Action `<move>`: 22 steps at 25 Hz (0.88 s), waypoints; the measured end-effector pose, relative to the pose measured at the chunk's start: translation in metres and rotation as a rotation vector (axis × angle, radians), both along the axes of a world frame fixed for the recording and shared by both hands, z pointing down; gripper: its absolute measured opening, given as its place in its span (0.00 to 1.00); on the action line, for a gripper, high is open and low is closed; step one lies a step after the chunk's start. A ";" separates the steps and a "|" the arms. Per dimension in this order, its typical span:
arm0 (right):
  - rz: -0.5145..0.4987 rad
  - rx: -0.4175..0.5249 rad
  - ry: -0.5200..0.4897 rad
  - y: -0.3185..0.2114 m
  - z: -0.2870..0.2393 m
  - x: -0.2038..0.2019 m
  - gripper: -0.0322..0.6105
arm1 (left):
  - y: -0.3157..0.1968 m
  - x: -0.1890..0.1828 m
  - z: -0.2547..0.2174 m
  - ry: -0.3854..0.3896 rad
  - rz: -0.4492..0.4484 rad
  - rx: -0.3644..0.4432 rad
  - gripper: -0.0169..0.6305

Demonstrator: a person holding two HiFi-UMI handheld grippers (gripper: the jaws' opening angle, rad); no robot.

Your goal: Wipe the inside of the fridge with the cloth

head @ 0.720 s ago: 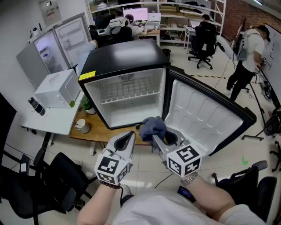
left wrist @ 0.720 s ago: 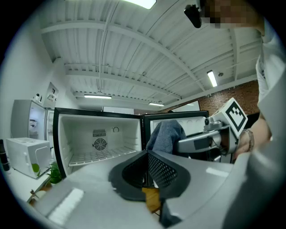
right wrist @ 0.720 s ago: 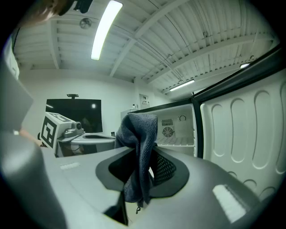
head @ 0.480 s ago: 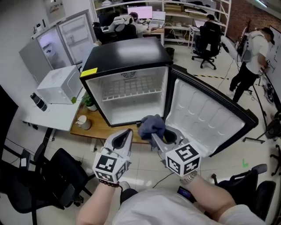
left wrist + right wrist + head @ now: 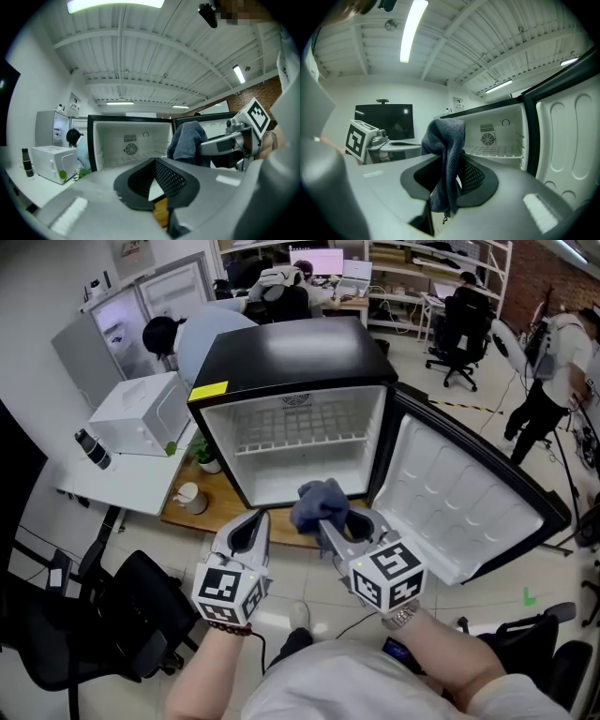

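A small black fridge (image 5: 281, 357) stands open on a low wooden stand, its white inside (image 5: 300, 451) bare but for a wire shelf (image 5: 298, 440). Its door (image 5: 469, 493) swings out to the right. My right gripper (image 5: 323, 512) is shut on a blue-grey cloth (image 5: 317, 500), held just in front of the fridge opening; the cloth (image 5: 446, 159) droops between the jaws in the right gripper view. My left gripper (image 5: 247, 531) is shut and empty, beside the right one and a little lower left. The left gripper view shows the cloth (image 5: 187, 140) to its right and the fridge (image 5: 131, 143) ahead.
A white microwave (image 5: 141, 416) sits on a white table (image 5: 122, 479) left of the fridge, with a dark bottle (image 5: 94, 448) and a mug (image 5: 189, 495) nearby. A person in a dark cap (image 5: 161, 336) bends behind the fridge. Black office chairs (image 5: 141, 624) stand at lower left.
The view has shifted so the fridge sits further right, and a person has come into sight behind it. Both grippers sit slightly further left in the picture, the cloth still held.
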State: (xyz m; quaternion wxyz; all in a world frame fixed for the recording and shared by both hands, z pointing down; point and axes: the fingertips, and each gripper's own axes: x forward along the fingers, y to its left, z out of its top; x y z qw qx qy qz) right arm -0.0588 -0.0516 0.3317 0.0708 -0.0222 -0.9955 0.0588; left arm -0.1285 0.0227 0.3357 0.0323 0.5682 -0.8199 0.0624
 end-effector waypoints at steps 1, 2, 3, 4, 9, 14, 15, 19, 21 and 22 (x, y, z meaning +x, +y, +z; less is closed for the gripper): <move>-0.005 0.002 0.000 0.002 -0.001 -0.007 0.19 | 0.002 -0.008 0.000 0.000 -0.012 0.000 0.03; -0.010 0.004 0.001 0.003 -0.001 -0.014 0.19 | 0.004 -0.016 0.000 0.000 -0.023 0.000 0.03; -0.014 0.007 0.001 0.004 -0.003 -0.021 0.19 | 0.005 -0.023 0.000 0.000 -0.032 0.001 0.03; -0.018 0.010 0.001 0.004 -0.004 -0.028 0.19 | 0.007 -0.031 0.000 0.001 -0.041 0.001 0.03; -0.035 0.014 -0.001 0.006 -0.010 -0.069 0.19 | 0.013 -0.075 0.003 0.004 -0.095 -0.008 0.09; -0.046 0.031 -0.004 0.004 -0.014 -0.111 0.19 | 0.014 -0.119 0.006 0.017 -0.143 -0.009 0.17; -0.046 0.032 -0.003 0.003 -0.014 -0.119 0.19 | 0.014 -0.127 0.008 0.021 -0.150 -0.012 0.18; -0.045 0.029 0.007 -0.001 -0.011 -0.148 0.19 | 0.012 -0.157 0.016 0.040 -0.177 -0.025 0.22; -0.045 0.029 0.012 -0.003 -0.008 -0.162 0.19 | 0.011 -0.169 0.021 0.052 -0.187 -0.030 0.24; -0.045 0.028 0.015 -0.004 -0.007 -0.168 0.19 | 0.010 -0.175 0.024 0.058 -0.190 -0.032 0.25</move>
